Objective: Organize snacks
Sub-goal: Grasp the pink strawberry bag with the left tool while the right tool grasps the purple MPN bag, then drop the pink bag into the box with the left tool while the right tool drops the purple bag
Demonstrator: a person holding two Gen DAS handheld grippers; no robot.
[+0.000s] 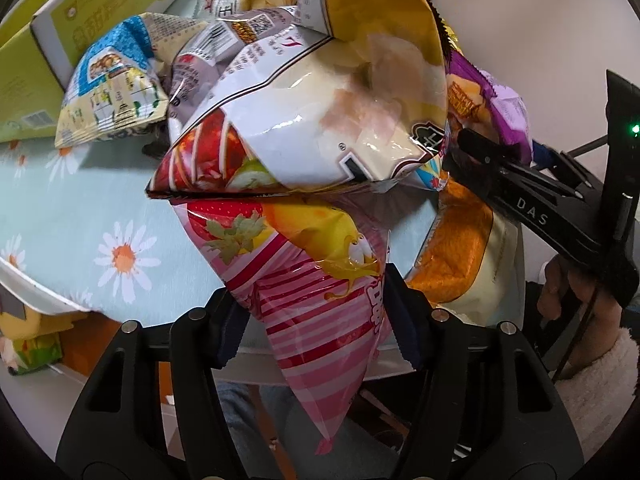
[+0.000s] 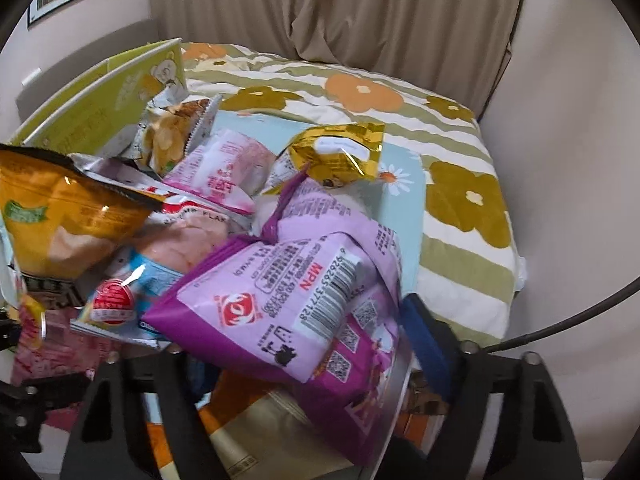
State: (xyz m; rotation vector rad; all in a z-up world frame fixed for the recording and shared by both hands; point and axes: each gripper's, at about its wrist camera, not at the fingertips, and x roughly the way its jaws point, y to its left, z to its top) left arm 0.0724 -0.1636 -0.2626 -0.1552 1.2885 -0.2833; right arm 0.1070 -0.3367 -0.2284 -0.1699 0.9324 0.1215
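My left gripper (image 1: 316, 320) is shut on a pink striped snack bag (image 1: 320, 300) and holds it over the table edge. A large yellow-and-white chip bag (image 1: 320, 120) leans on top of it. My right gripper (image 2: 304, 340) is shut on a purple snack bag (image 2: 304, 292); it also shows in the left wrist view (image 1: 480, 152), with the purple bag (image 1: 500, 108) at its tip. An orange bag (image 1: 456, 248) lies below it. Several more bags lie piled behind, among them a gold packet (image 2: 340, 152) and a blue-and-yellow bag (image 1: 108, 92).
A green cardboard box (image 2: 100, 108) stands open at the back left of the pile. The table wears a pale blue daisy cloth (image 1: 80, 220). A bed with a flowered striped cover (image 2: 460, 184) lies behind, then a curtain (image 2: 340, 8) and walls.
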